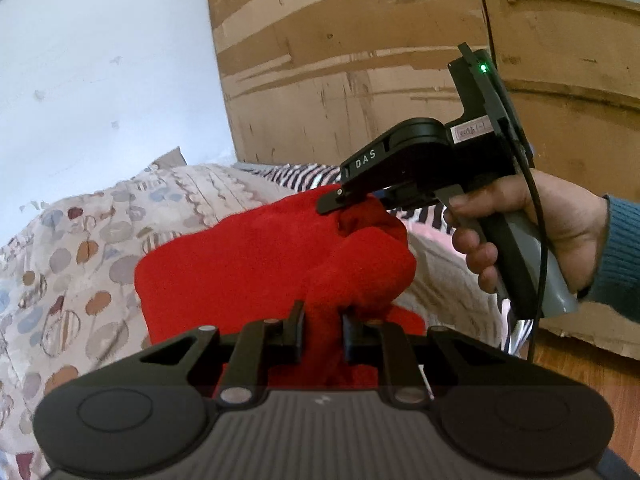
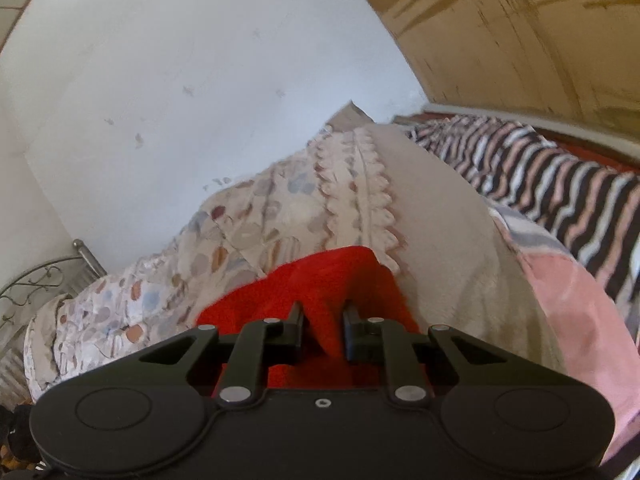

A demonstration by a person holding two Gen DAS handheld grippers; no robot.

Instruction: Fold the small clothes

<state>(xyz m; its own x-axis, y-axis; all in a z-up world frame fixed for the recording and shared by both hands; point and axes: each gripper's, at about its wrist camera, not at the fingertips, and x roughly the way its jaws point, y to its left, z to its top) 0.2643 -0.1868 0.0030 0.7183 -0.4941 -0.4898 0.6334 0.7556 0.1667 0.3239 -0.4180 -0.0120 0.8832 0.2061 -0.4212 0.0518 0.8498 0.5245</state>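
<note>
A red garment (image 1: 256, 256) lies bunched on a bed, pinched at two points by a pair of hand-held tools. The left tool (image 1: 323, 330) has its jaws closed on a raised fold of the red cloth, which stands up between the fingers. The right tool (image 1: 340, 202), seen from the left camera, grips another gathered fold of the same garment further across the bed; a hand (image 1: 520, 232) in a blue knitted sleeve (image 1: 620, 256) holds its handle, and a green light glows on its body. From the right camera, the right tool (image 2: 323, 330) is likewise closed on red fabric (image 2: 320, 284) rising between its fingers. The garment rests on a beige quilt (image 2: 440, 232) with a spotted print, away from the bed's edges as far as can be seen. A striped blanket (image 2: 540, 176) lies beyond it, toward the wooden wardrobe (image 1: 360, 60). A white wall (image 2: 180, 80) runs along the bed's other side, and a metal bed frame (image 2: 40, 280) shows at one end.
</note>
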